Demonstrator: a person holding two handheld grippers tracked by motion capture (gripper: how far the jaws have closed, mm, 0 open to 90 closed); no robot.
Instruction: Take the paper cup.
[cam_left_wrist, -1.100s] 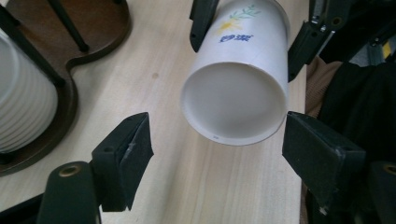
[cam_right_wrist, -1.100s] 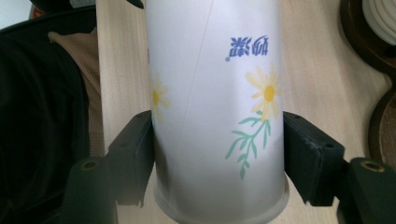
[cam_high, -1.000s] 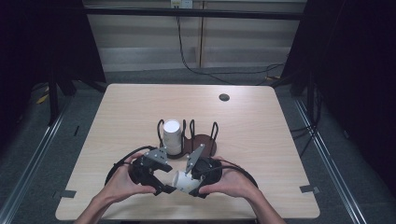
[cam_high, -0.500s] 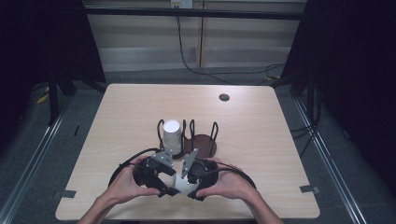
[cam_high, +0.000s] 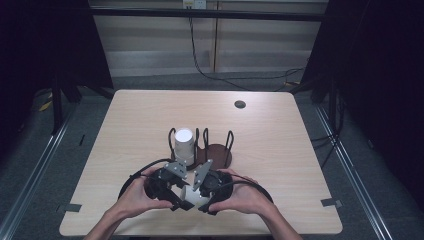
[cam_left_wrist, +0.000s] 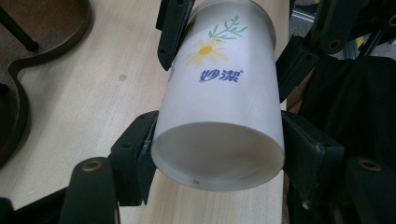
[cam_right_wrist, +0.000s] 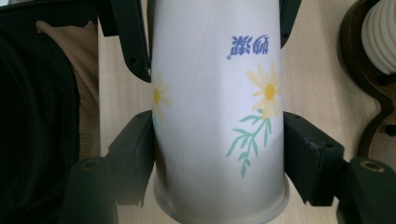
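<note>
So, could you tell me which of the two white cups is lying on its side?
The daisy-printed paper cup, clamped between both grippers near the table's front edge, lies sideways. The ribbed cup stands upright in the dark rack.

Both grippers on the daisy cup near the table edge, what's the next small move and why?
Probably ease the two grippers apart along the cup's axis. The left gripper clamps the white daisy-printed paper cup near its base and the right gripper clamps it near its rim, which suggests nested cups being separated, though no seam is visible.

Both hands meet at six o'clock, left gripper (cam_high: 176, 198) and right gripper (cam_high: 204, 199) facing each other, jaws clamped
</note>
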